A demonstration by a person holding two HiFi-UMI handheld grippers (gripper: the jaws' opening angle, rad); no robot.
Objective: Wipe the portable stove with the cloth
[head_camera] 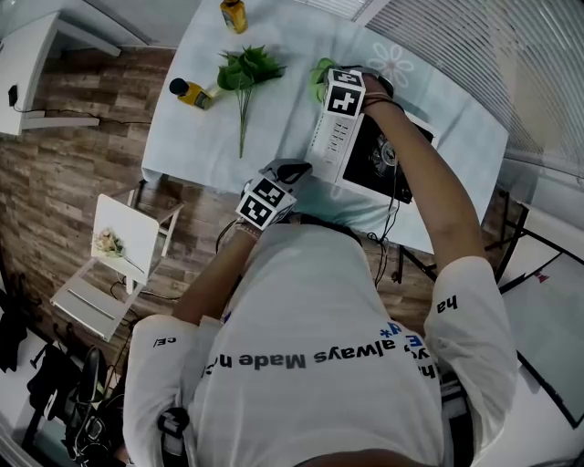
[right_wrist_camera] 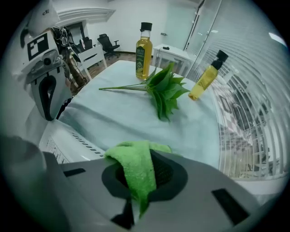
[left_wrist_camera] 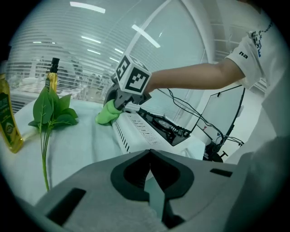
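Leafy sprig [head_camera: 245, 73] on tablecloth [head_camera: 196, 150], oil bottle [head_camera: 192, 93] beside, 2nd bottle [head_camera: 234, 14] farther; white chair [head_camera: 114, 264].

— What is on the table [head_camera: 196, 155]?
— A pale cover [head_camera: 292, 46] over all of it. The stove [head_camera: 333, 137] sits toward the right. A leafy sprig [head_camera: 245, 71] lies flat to its left, apart.
— Bottles?
— Two. One bottle [head_camera: 192, 93] just left of the sprig, another bottle [head_camera: 234, 15] at the far edge.

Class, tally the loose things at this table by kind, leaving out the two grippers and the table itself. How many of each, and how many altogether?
bottles: 2
leafy sprig: 1
stove: 1
cloth: 1
Total: 5
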